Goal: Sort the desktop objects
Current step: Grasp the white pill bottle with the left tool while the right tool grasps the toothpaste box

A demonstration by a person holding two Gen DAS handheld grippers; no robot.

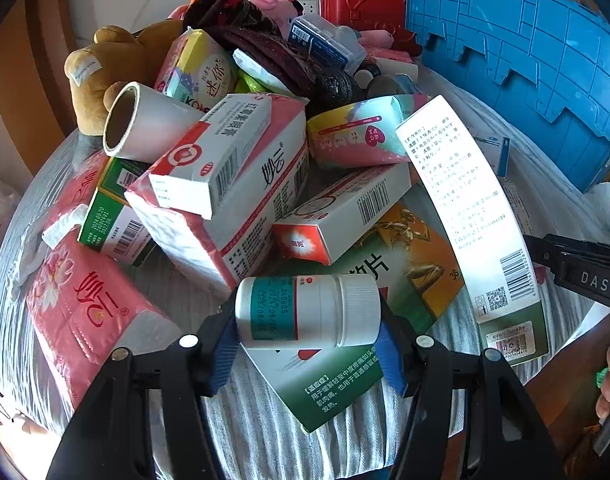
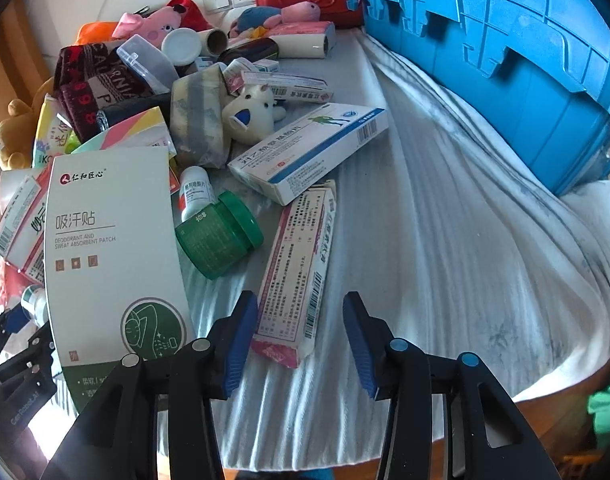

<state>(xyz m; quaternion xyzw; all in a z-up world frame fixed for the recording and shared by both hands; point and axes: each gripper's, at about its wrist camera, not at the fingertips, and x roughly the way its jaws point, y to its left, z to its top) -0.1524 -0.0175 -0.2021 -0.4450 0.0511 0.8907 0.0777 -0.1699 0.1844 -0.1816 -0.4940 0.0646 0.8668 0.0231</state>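
My left claw [image 1: 308, 338] grips a white pill bottle [image 1: 307, 311] lying crosswise, pads on base and cap, above a green medicine box [image 1: 345, 376]. My right claw [image 2: 301, 340] stands partly open, pads clear of the pink-ended carton [image 2: 297, 276] between them. Blue crate [image 2: 505, 60] beyond, right.

Left gripper [image 1: 309, 336]: matte black angular frame, two fingers faced with ribbed blue pads [image 1: 225, 354], round silver screw heads along the linkage. Right gripper [image 2: 301, 340], same black build and ribbed blue pads [image 2: 241, 340], but two of its screw caps are blue, the other two silver. White lettering "DAS" shows on its black body in the left view.
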